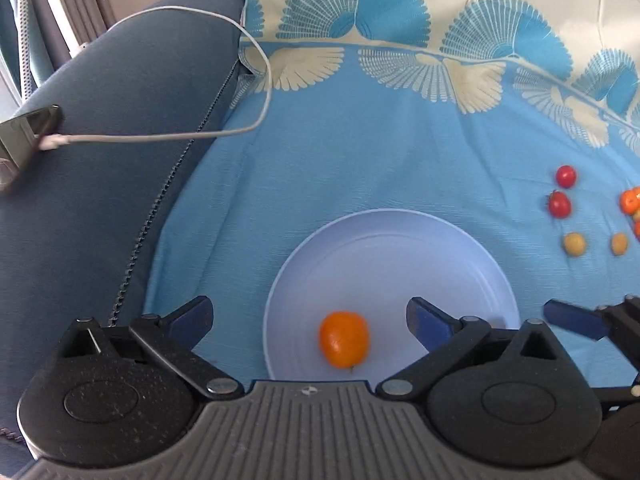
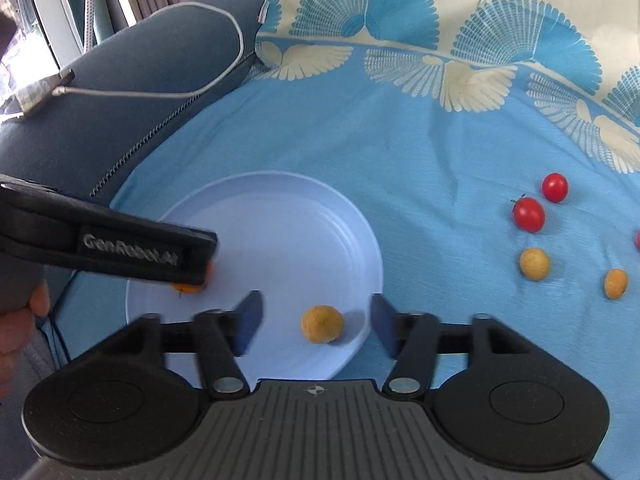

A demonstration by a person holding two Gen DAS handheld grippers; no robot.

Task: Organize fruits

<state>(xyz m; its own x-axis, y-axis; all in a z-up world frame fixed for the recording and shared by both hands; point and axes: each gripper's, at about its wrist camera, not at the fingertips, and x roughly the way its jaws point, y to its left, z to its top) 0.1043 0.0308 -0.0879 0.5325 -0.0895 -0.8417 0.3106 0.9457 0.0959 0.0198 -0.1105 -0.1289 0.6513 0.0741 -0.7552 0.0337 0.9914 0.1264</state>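
left gripper (image 1: 310, 320): jaws wide apart over small orange fruit (image 1: 344, 339), untouched
right gripper (image 2: 316, 324): jaws apart around round tan fruit (image 2: 322, 324), untouched
round pale-blue plastic plate (image 2: 288, 208): both fruits at its 6 o'clock

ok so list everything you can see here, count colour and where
plate: 1, pale blue, on the cloth near its left edge
orange fruit: 1, orange, on the plate between the left fingers
tan fruit: 1, yellow-brown, on the plate between the right fingers
red tomatoes: 2 in full view, red, on the cloth right of the plate
loose tan fruits: 2, yellow-brown, on the cloth below the tomatoes
cloth: 1, blue with cream fan pattern
sofa: 1, dark blue, left
phone: 1, dark, on the sofa
cable: 1, white, plugged into the phone
left gripper: 1, black, open
right gripper: 1, black, open
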